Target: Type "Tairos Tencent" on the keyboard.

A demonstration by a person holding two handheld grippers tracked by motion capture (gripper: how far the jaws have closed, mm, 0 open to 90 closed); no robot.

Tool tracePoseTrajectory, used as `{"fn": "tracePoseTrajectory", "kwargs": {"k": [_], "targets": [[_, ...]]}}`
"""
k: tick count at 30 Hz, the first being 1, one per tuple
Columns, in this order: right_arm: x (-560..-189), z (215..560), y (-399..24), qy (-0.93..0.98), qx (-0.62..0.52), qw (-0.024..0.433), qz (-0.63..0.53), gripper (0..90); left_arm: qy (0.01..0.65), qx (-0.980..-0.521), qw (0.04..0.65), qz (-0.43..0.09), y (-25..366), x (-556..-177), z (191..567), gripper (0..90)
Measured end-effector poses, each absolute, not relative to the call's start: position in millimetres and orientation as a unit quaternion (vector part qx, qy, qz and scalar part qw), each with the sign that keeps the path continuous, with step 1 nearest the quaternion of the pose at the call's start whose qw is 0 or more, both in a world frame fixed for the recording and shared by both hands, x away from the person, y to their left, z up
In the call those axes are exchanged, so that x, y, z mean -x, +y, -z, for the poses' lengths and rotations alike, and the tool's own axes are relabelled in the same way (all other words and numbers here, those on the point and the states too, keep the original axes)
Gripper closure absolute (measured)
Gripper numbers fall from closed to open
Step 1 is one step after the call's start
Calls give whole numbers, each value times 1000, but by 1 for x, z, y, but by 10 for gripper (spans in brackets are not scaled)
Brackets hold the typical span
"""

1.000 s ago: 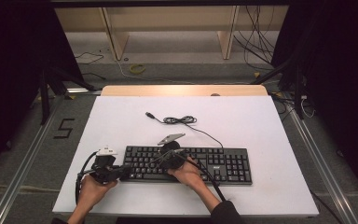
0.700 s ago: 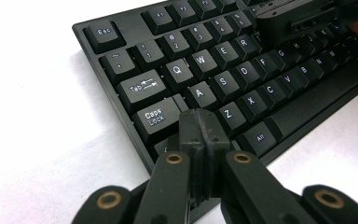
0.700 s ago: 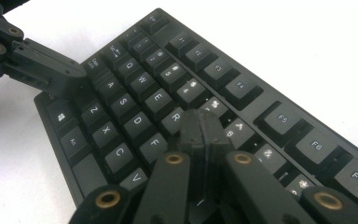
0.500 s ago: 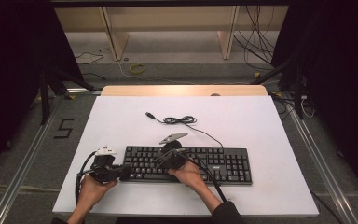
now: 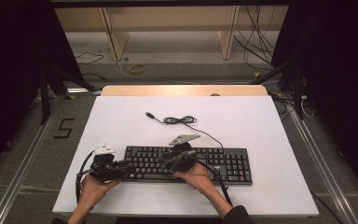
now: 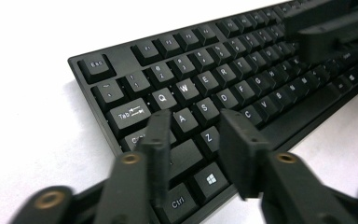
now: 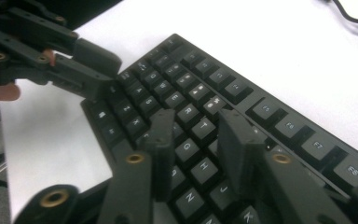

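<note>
The keyboard [image 6: 223, 79] is seen as matt black plastic; the table [image 5: 261, 121] is covered in smooth matt white, edged with pale wood.

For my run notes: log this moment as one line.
left gripper: open, jaws just opening, above keyboard left end | right gripper: open, jaws just opening, above middle keys | nothing held

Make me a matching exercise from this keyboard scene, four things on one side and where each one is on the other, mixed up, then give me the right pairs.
Things:
1. keyboard
2. left gripper
3. right gripper
4. loose cable

Places:
A. at the keyboard's left end, jaws apart over the Tab and Ctrl corner
B. coiled on the white table, beyond the keyboard
C. flat near the table's front edge
D. over the keys around G and H, jaws apart, nothing held

Pairs: 1-C, 2-A, 3-D, 4-B
</note>
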State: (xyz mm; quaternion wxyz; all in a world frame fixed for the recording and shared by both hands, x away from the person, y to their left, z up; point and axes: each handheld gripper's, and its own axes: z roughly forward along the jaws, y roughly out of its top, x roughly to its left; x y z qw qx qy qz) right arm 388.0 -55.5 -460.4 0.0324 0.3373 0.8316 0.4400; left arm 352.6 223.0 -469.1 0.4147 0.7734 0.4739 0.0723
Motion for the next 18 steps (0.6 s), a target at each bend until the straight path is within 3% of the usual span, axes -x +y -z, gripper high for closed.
{"fn": "tracePoseTrajectory", "kwargs": {"k": [9, 18], "targets": [[-379, 457, -66, 829, -335, 36, -446, 487, 468, -766, 433, -83, 222, -353, 466, 441], [-375, 452, -75, 823, -340, 42, -453, 427, 462, -761, 447, -87, 219, -353, 466, 365]]}}
